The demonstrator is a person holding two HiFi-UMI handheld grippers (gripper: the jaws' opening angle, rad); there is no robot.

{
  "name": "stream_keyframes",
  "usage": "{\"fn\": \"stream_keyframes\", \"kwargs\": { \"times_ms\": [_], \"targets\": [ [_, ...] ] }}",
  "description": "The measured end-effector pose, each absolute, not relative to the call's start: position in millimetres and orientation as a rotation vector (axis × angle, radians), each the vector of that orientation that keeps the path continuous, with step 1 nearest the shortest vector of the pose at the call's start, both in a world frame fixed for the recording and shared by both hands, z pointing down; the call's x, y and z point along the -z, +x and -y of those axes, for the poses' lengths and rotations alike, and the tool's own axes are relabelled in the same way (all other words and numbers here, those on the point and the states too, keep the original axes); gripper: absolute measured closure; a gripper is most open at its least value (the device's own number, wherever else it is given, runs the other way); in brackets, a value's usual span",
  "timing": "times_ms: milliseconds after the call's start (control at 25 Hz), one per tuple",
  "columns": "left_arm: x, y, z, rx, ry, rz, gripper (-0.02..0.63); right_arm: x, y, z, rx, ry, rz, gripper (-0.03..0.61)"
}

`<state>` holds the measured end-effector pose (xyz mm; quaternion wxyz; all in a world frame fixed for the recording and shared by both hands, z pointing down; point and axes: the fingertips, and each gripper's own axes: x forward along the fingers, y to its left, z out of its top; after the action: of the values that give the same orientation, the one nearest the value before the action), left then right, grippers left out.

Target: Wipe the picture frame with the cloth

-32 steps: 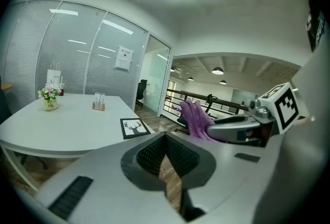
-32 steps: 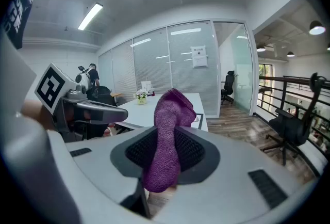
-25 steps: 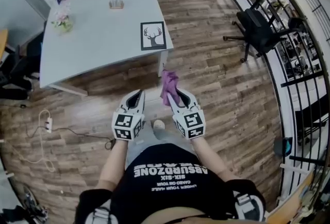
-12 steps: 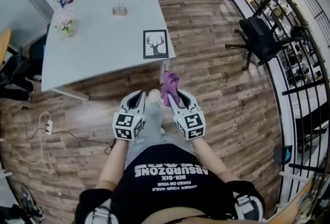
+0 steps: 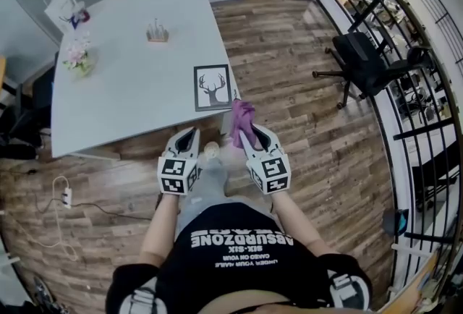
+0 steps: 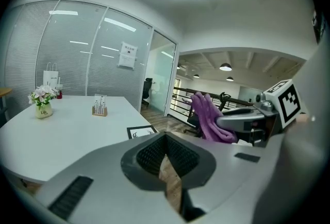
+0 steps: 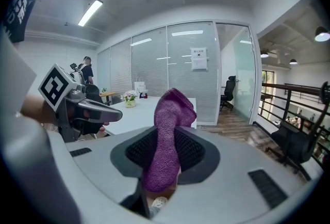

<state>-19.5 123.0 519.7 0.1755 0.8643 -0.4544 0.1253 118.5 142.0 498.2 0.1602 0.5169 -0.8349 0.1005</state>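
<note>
Two claws hover side by side, short of the white table [image 5: 123, 88].
At the table's near corner the picture frame [image 5: 213, 87] lies flat, black-edged, with a deer-head print. The right gripper [image 5: 249, 133] points forward and pinches a fuzzy purple cloth [image 5: 241, 117], which sticks up past its jaws, near the frame. The left gripper [image 5: 189, 137] is level beside it, jaws pressed together on nothing.

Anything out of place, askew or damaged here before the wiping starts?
Nothing stands out. The deer picture frame lies flat near the table corner; the purple cloth is clamped in the right gripper; the left gripper is shut and empty.
</note>
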Motion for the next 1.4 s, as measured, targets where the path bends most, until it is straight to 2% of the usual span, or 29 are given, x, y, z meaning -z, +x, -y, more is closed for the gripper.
{"fn": "stream_keyframes", "kwargs": {
  "times_ms": [720, 1400],
  "targets": [
    [-574.3, -39.3, 62.2, -0.545, 2.346, 1.215, 0.598, -544.1, 88.8, 72.4, -0.259, 1.270, 2.270, 0.463],
    [-673.7, -7.4, 85.1, -0.758, 2.294, 0.990, 0.598, -641.9, 14.2, 151.4, -0.422, 0.925, 2.243, 0.463]
  ]
}}
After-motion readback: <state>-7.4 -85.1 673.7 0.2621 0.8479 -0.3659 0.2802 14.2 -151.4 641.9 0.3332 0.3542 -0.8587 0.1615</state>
